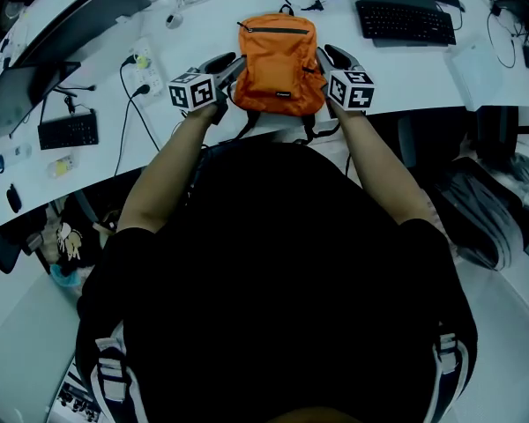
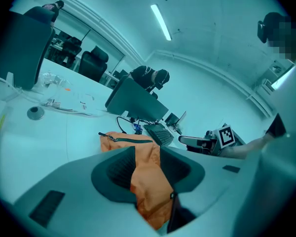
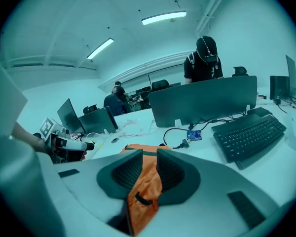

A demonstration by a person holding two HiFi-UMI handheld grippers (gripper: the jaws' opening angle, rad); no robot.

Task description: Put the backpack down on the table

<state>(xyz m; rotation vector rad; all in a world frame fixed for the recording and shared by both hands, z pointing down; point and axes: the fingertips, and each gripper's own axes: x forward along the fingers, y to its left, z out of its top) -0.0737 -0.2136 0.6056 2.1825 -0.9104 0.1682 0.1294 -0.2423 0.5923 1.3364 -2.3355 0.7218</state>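
Left tongs [image 1: 233, 67] and right tongs [image 1: 323, 61] each pinch backpack [image 1: 278, 60] fabric; lower both evenly onto the counter [image 1: 397, 73], then release.

The head camera faces steeply down on the white counter [image 1: 406, 73], while cameras on the left hand-held gripper [image 1: 234, 67] and right hand-held gripper [image 1: 324, 60] face closely along their jaws, all three sharing the orange fabric backpack [image 1: 278, 60].

No print is legible; the dark label [image 1: 284, 96] on the backpack [image 1: 278, 60] is too small.
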